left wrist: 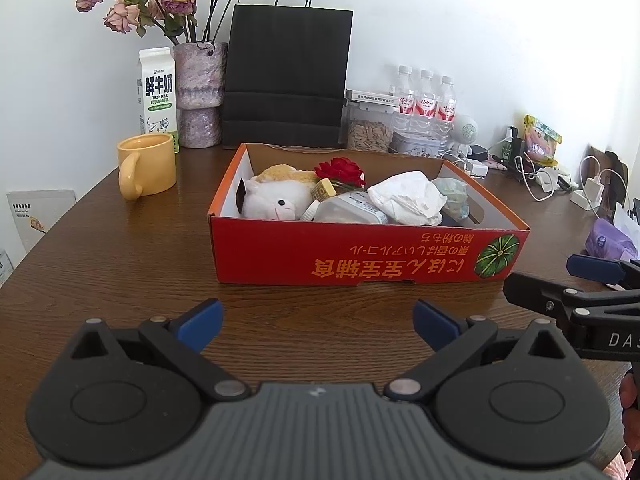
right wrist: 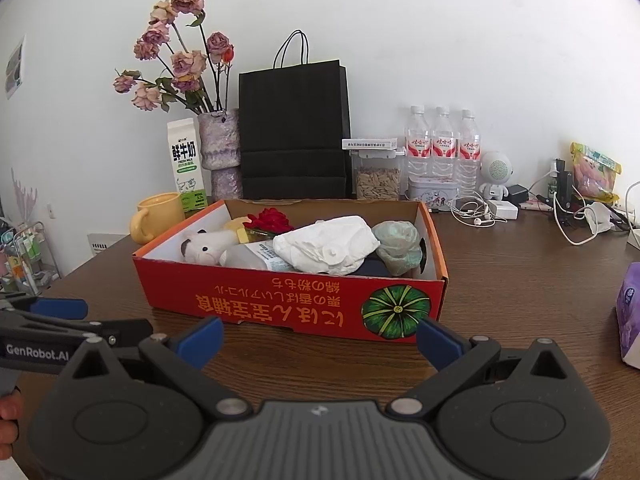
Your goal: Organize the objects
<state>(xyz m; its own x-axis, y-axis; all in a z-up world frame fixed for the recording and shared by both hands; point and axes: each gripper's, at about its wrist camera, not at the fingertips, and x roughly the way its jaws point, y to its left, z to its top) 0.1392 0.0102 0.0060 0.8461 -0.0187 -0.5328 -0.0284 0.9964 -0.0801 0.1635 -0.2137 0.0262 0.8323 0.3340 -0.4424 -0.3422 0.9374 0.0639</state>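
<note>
Both tongs (left wrist: 318, 324) (right wrist: 319, 340) agape, box (left wrist: 360, 256) contents jumbled

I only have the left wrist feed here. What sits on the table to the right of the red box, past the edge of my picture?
Observer: A purple tissue pack lies there, apart from the red box; your view clips it.
Operator: And far left, beyond the yellow mug?
Observer: A wire rack with small items stands off the table's left end, lower than the tabletop.
Operator: Is my left gripper visible from the other side?
Observer: Yes, the left gripper shows from the side at the right camera's left edge, in front of the box, its jaws open with nothing between them.
Operator: The right gripper?
Observer: The right gripper is open too, empty, facing the box's front wall.
</note>
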